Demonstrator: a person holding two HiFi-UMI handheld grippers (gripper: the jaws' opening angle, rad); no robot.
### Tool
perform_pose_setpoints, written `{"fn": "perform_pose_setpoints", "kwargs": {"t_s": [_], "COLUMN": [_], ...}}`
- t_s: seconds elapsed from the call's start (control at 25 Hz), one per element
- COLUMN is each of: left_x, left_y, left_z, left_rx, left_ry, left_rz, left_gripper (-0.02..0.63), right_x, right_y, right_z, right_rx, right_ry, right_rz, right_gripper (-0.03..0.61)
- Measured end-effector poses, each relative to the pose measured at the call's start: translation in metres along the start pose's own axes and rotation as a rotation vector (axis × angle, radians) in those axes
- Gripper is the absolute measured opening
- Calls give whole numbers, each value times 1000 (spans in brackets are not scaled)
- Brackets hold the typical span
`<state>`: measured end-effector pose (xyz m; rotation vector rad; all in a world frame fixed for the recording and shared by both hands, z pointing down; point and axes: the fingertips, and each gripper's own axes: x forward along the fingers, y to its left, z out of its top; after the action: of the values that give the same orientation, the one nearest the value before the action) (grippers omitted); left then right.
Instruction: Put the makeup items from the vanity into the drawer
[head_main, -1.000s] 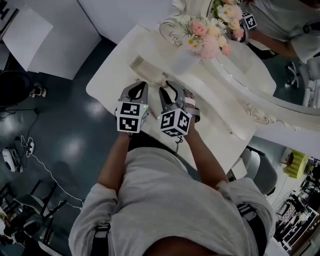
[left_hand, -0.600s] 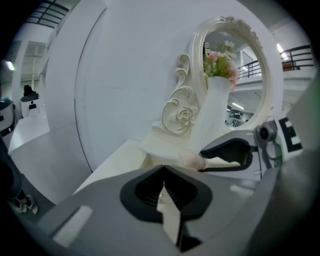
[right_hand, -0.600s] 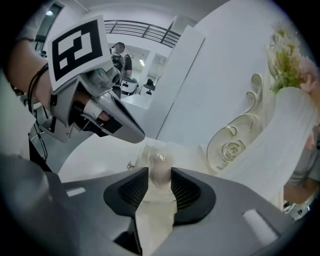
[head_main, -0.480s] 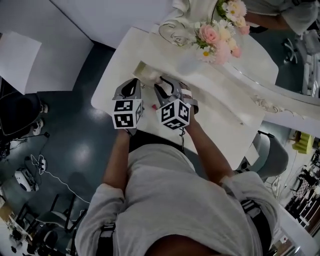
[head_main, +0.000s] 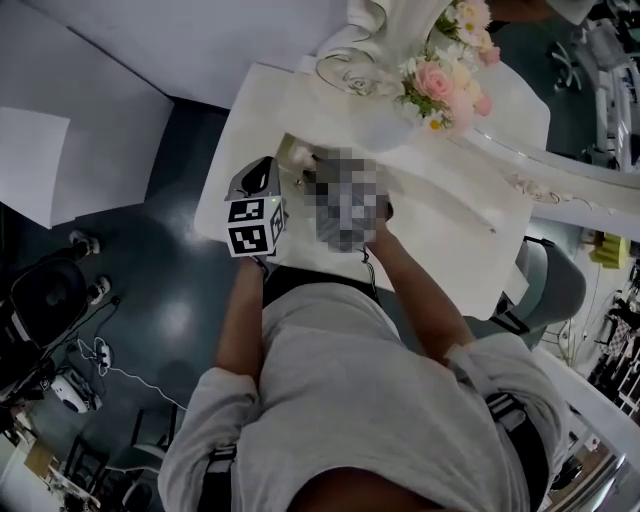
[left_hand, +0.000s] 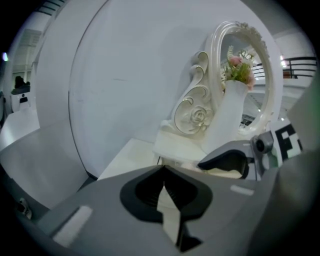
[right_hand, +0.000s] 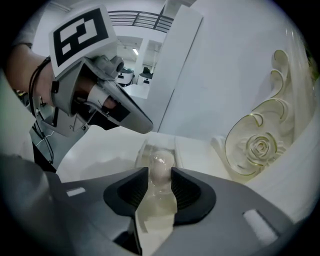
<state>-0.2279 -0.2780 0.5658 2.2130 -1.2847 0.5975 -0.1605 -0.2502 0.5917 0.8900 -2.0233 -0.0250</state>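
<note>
Pale, translucent egg-shaped makeup item (right_hand: 161, 162) pinched between the jaws of the right gripper (right_hand: 160, 176), over the white vanity top (right_hand: 100, 155); left gripper (left_hand: 164, 172) jaws pressed together, empty.

A pale egg-shaped sponge (right_hand: 161, 163) in a clear wrap stands upright over the white vanity (head_main: 452, 212), pinched at its sides by the right gripper (right_hand: 160, 175). Just beyond it on the vanity top lies the shallow, open drawer (head_main: 288, 152).
</note>
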Motion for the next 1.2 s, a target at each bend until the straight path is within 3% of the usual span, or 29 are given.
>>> {"fn": "perform_pose_setpoints", "kwargs": {"t_s": [0.4,0.8,0.92,1.0,1.2], "left_x": [2,-4,-8,-10,-13], "left_y": [6,-3,-14,-24,-49], "left_z": [-5,-11,-10,-6,2], "left_rx": [-4,-16,12,52,83], "left_ry": [11,14,17,16,4], "left_rz": [-16,16,30,30,10], "left_gripper": [3,3,2,3,3], "right_x": [18,13,-4,-19,-62], "right_y": [-4,-6,-6,-7,-19], "right_z": [3,2,1,-3,-26], "right_rx": [86,250,280,289,385], "right_ry": [0,-95,-147,-177,-247], "right_rz": [23,107,119,115,77], "right_gripper": [154,201,200,178,0]}}
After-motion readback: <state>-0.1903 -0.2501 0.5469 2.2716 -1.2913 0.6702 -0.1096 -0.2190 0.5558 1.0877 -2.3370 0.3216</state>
